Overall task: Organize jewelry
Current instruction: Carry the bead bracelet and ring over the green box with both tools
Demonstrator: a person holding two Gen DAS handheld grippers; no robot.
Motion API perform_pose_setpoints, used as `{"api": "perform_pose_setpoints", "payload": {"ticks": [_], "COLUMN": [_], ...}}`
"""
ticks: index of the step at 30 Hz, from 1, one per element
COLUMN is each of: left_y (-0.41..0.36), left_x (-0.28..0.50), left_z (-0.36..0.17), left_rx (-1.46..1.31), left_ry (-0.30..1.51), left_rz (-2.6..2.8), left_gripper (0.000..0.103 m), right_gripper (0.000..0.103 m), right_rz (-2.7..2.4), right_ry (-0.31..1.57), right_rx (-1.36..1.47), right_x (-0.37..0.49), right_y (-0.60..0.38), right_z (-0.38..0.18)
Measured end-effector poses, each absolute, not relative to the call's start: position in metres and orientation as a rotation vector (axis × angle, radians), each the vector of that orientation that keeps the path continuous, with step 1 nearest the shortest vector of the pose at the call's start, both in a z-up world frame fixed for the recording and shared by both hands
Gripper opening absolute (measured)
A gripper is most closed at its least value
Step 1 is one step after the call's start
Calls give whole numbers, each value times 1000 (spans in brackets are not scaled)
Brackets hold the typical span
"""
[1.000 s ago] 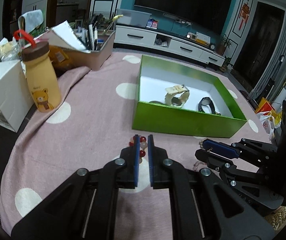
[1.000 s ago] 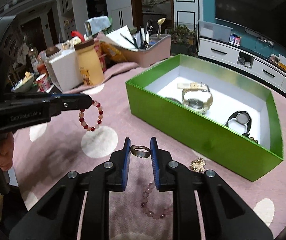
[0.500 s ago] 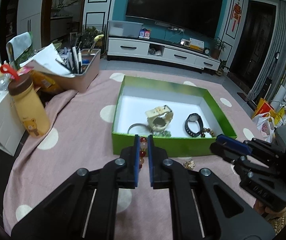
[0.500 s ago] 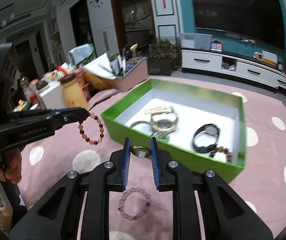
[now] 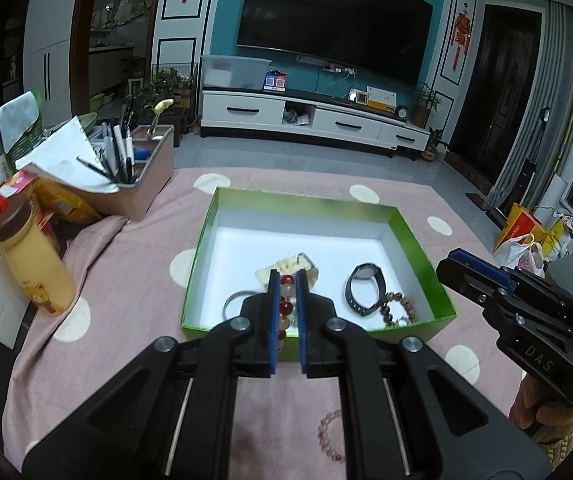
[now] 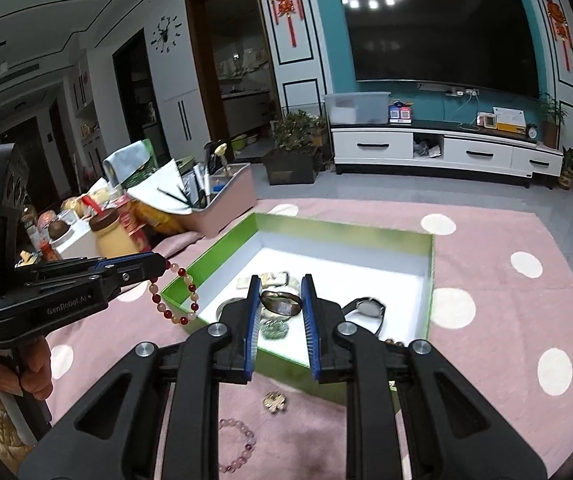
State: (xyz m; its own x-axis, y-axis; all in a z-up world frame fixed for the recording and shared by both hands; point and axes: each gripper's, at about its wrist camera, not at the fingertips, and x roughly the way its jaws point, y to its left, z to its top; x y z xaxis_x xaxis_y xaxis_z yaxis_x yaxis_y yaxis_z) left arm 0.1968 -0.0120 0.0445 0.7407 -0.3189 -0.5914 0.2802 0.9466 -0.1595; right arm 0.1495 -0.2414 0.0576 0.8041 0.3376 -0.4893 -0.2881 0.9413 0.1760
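You are holding both pieces above the near side of the green cardboard box (image 6: 222, 249).
Your left gripper (image 5: 287, 280) is pinching the red-and-cream bead bracelet (image 6: 175, 295); your right gripper (image 6: 281, 289) is clamping the dark metal ring (image 6: 281, 303).

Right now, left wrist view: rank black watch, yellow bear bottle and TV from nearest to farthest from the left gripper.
1. Black watch: inside the green box, just right of the left gripper.
2. Yellow bear bottle: far left on the pink cloth.
3. TV: on the back wall.

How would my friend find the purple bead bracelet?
Start at the green box on the pink spotted tablecloth. Look outside its near wall, on the cloth by a small gold trinket. The purple bead bracelet is pale, while the red and cream bracelet hangs from the left gripper.
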Motion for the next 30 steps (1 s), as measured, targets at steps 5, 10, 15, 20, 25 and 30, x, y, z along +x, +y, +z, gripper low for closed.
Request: {"api": "perform_pose_setpoints", "payload": {"ticks": [5, 10, 15, 20, 25, 30], "left_y": [-21, -33, -40, -44, -46, -48], "left_x": [210, 224, 236, 247, 255, 262], "left_z": [48, 44, 39, 35, 33, 30], "left_rx": [-59, -63, -67, -71, -82, -90], "left_ry": [649, 659, 668, 672, 670, 672], "left_rz": [-336, -349, -348, -345, -346, -349], "left_gripper": [7, 7, 7, 7, 7, 7], "right_gripper": [20, 20, 20, 20, 20, 20], "right_rz": [314, 290, 273, 267, 264, 263], "right_ry": [542, 559, 571, 573, 579, 588], "right_rx": [109, 114, 111, 111, 106, 108], "right_x": [159, 169, 181, 191, 198, 204], "right_y": [-249, -256, -260, -262, -262, -262], "right_z": [59, 54, 49, 48, 46, 42]}}
